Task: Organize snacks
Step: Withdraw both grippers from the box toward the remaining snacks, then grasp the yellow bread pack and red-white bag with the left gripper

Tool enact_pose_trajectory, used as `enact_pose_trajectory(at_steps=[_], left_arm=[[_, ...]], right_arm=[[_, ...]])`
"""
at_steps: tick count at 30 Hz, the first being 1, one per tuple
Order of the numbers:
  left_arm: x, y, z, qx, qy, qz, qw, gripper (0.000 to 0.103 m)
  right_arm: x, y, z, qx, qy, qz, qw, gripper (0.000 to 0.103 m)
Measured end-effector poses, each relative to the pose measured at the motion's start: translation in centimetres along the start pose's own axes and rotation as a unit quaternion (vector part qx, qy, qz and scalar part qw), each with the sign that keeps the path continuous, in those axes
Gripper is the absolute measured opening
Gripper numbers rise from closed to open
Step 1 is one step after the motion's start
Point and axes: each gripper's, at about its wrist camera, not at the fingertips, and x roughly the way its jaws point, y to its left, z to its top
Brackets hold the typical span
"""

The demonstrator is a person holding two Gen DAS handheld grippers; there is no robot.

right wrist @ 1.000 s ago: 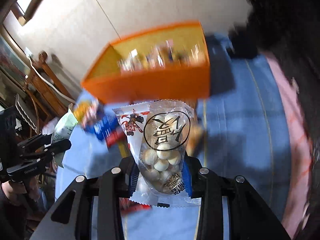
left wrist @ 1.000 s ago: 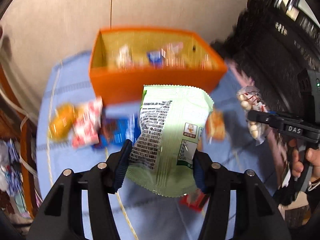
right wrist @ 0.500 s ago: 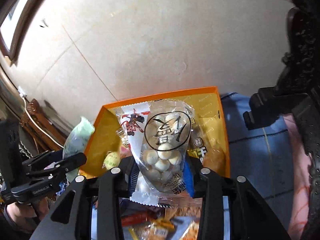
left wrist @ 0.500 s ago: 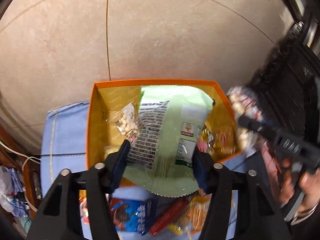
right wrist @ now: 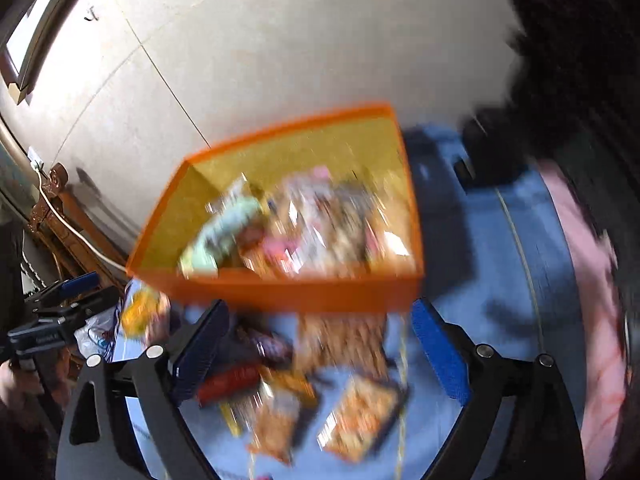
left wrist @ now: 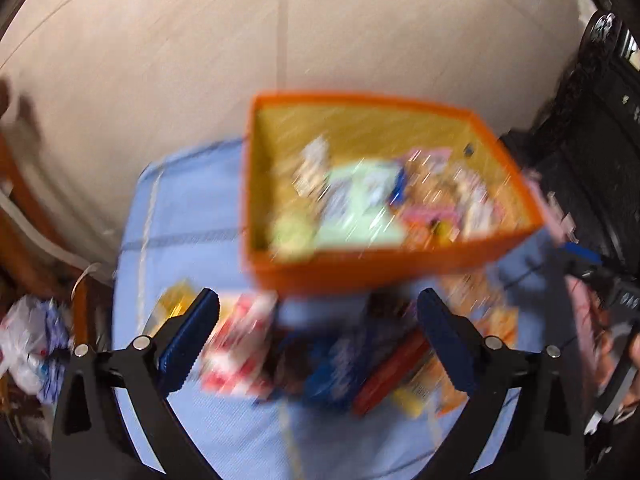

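Observation:
An orange box (left wrist: 372, 270) (right wrist: 288, 292) stands on a blue cloth (left wrist: 192, 216) and holds several snack packs. Among them lies the pale green bag (left wrist: 360, 212) (right wrist: 224, 232). My left gripper (left wrist: 318, 320) is opening wide, nothing between its blue pads, over loose snacks in front of the box: a red-and-white pack (left wrist: 236, 352), a blue pack (left wrist: 340, 364), a red bar (left wrist: 392, 372). My right gripper (right wrist: 320, 332) is also opening, empty, above orange packs (right wrist: 360, 416) and a red bar (right wrist: 228, 384). Both views are blurred by motion.
A yellow pack (left wrist: 176, 304) lies at the cloth's left. Dark carved furniture (left wrist: 592, 152) stands to the right, wooden furniture (right wrist: 68, 216) and a white cable to the left. Tiled floor lies beyond the box. A hand holds the other gripper (right wrist: 44, 328) at the left edge.
Both grippers let go over the box: the green bag and the clear bag of white balls dropped in. Both hands then drew back toward the loose snacks in front.

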Motion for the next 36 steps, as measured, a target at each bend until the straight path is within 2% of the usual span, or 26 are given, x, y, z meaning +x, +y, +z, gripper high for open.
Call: enact_pose_trajectory(at_steps=[6, 9, 13, 19, 22, 26, 31, 36], left_arm=[[1.0, 4.3, -6.8, -0.033, 0.055, 0.029, 0.9975, 0.097], [0.9, 5.4, -9.3, -0.043, 0.069, 0.035, 0.9961, 0.097], [0.7, 5.9, -10.6, -0.049, 0.076, 0.033, 0.9954, 0.097], [1.0, 5.4, -8.9, -0.028, 0.062, 0.031, 0.9972, 0.097], [1.0, 6.8, -7.4, -0.031, 0.055, 0.020, 0.9978, 0.097], [1.9, 8.7, -5.4, 0.002, 0.047, 0.024, 0.9986, 0.097], [5.0, 11.1, -3.2, 0.032, 0.072, 0.023, 0.9966, 0.097], [8.5, 11.9, -2.6, 0.068, 0.107, 0.010, 0.9919, 0.097]], right_arm=[[0.6, -2.3, -7.5, 0.019, 0.076, -0.027, 0.997, 0.093], [0.9, -2.2, -9.3, 0.029, 0.093, -0.026, 0.995, 0.093], [1.2, -0.9, -10.4, 0.020, 0.103, -0.017, 0.994, 0.093], [1.6, 2.3, -10.0, -0.013, 0.105, 0.009, 0.994, 0.093], [2.3, 4.1, -9.9, -0.030, 0.106, 0.024, 0.994, 0.093], [3.9, 6.4, -9.3, -0.046, 0.118, 0.039, 0.991, 0.093], [5.1, 7.9, -8.5, -0.060, 0.130, 0.054, 0.988, 0.093], [5.9, 8.0, -7.7, -0.060, 0.137, 0.057, 0.987, 0.093]])
